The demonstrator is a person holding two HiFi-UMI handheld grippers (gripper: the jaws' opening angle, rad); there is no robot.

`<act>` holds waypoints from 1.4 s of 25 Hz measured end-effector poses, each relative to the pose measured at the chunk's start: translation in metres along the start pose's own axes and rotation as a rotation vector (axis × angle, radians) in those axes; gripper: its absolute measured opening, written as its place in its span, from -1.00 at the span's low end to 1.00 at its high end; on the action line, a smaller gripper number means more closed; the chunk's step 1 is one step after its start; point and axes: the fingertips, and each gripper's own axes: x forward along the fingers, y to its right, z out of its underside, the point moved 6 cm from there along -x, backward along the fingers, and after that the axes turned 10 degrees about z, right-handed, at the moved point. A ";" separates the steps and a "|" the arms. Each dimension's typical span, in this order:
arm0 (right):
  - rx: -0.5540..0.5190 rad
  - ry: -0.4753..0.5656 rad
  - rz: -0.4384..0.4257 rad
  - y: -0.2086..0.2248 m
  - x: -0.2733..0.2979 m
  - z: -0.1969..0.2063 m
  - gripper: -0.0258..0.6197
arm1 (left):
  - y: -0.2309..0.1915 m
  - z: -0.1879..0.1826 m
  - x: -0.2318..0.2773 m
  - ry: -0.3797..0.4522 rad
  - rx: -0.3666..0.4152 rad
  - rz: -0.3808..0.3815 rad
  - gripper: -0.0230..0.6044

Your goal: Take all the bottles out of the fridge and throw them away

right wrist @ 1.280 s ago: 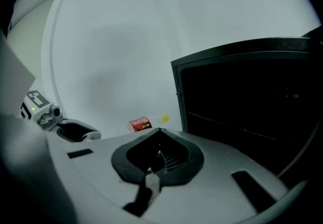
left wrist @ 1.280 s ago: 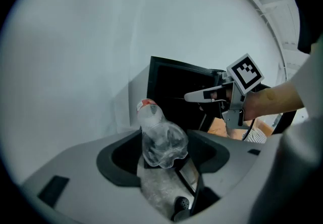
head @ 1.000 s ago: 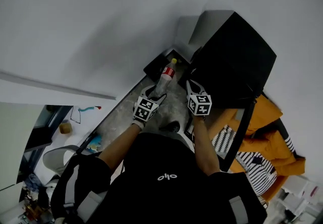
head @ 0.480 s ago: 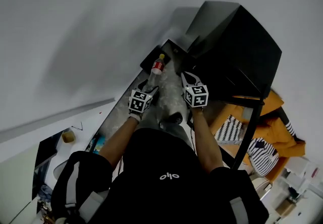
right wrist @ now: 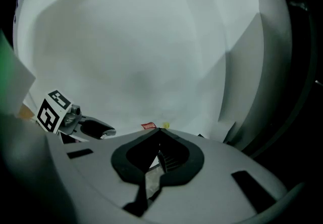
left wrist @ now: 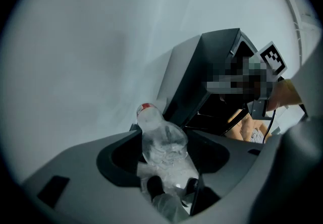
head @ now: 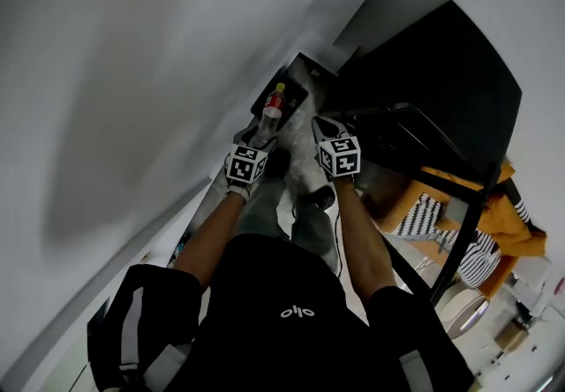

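Note:
My left gripper is shut on a clear plastic bottle with a red label and a yellow cap. It holds the bottle neck-forward over the near edge of a dark bin that stands on the floor against the white wall. In the left gripper view the bottle fills the gap between the jaws of the left gripper. My right gripper is shut and holds nothing, just right of the bottle. The right gripper points at the wall. The black fridge stands to the right.
The white wall runs close along the left. The person's shoe is on the speckled grey floor below the grippers. An orange garment and striped cloth lie behind a dark frame at the right.
Both grippers and the held bottle have drifted up and left in the head view, closer to the dark bin. The view has swung, so the wall and fridge now fill more of it.

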 end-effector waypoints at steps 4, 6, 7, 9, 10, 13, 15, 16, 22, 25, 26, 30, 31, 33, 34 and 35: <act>0.031 -0.026 0.003 0.007 0.032 0.007 -0.89 | -0.028 0.012 0.024 -0.072 -0.009 0.007 -0.03; 0.044 -0.037 0.006 0.012 0.044 0.011 -0.89 | -0.039 0.015 0.038 -0.098 -0.013 0.011 -0.03; 0.049 -0.043 0.008 0.015 0.050 0.015 -0.89 | -0.043 0.017 0.046 -0.108 -0.015 0.014 -0.03; 0.057 -0.061 0.012 0.021 0.062 0.023 -0.89 | -0.052 0.019 0.063 -0.129 -0.021 0.019 -0.03; 0.059 -0.073 0.013 0.024 0.069 0.028 -0.89 | -0.056 0.019 0.072 -0.140 -0.024 0.023 -0.03; 0.064 -0.110 0.018 0.035 0.093 0.044 -0.89 | -0.068 0.019 0.100 -0.184 -0.023 0.033 -0.03; 0.070 -0.134 0.017 0.040 0.109 0.053 -0.89 | -0.077 0.018 0.117 -0.208 -0.025 0.033 -0.03; 0.071 -0.144 0.014 0.042 0.117 0.057 -0.89 | -0.082 0.016 0.125 -0.217 -0.029 0.031 -0.03; 0.063 -0.188 -0.012 0.042 0.144 0.068 -0.89 | -0.096 0.006 0.154 -0.252 -0.021 0.030 -0.03; 0.068 -0.191 -0.022 0.041 0.148 0.070 -0.89 | -0.096 0.002 0.161 -0.248 -0.007 0.044 -0.03; 0.071 -0.191 -0.024 0.041 0.148 0.071 -0.89 | -0.096 0.001 0.163 -0.241 0.002 0.050 -0.03; 0.081 -0.188 -0.027 0.041 0.146 0.071 -0.89 | -0.099 0.000 0.168 -0.220 0.029 0.082 0.25; 0.084 -0.187 -0.026 0.041 0.145 0.071 -0.89 | -0.100 0.002 0.167 -0.223 0.030 0.088 0.28; 0.092 -0.186 -0.023 0.040 0.140 0.072 -0.89 | -0.099 0.009 0.162 -0.230 0.034 0.092 0.28; 0.096 -0.186 -0.022 0.040 0.137 0.073 -0.89 | -0.099 0.013 0.159 -0.233 0.035 0.090 0.28; 0.100 -0.186 -0.019 0.039 0.133 0.074 -0.89 | -0.098 0.017 0.155 -0.234 0.036 0.088 0.28</act>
